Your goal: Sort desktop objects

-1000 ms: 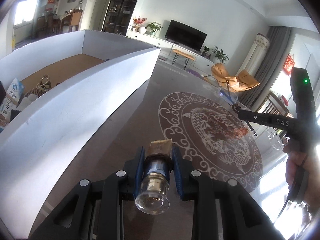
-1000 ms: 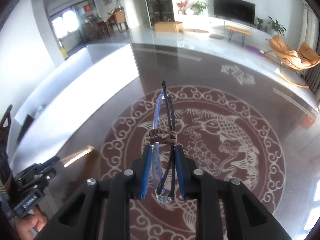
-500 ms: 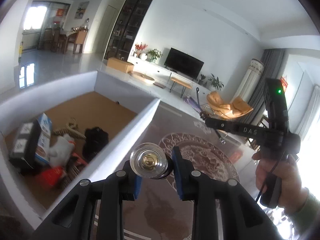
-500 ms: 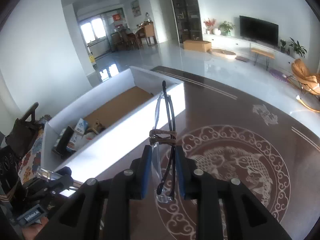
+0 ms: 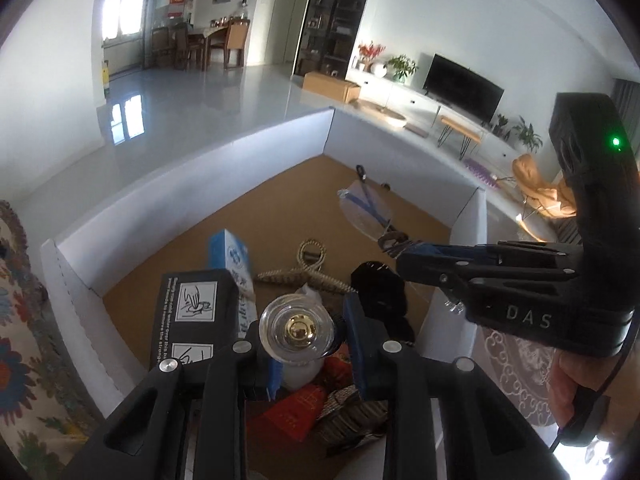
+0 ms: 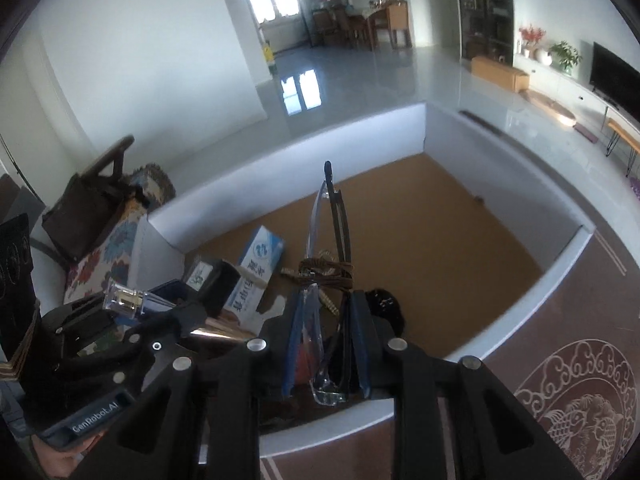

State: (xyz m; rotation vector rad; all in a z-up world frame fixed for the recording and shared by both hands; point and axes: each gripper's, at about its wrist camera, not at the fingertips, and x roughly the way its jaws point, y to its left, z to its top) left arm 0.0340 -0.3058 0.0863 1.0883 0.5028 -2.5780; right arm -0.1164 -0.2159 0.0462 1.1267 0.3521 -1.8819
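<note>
where white-walled box (image 6: 404,136) sits, brown patterned tabletop (image 6: 580,344); glossy grey floor (image 5: 208,92) beyond.

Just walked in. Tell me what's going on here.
A person is sorting items into a white box using two handheld grippers. The left gripper is clamped on a small glass perfume bottle, and the right gripper is clamped on folded glasses. Both hang above the box, which already holds a blue-and-white carton, a black carton and other items. Neither item has been released.
</note>
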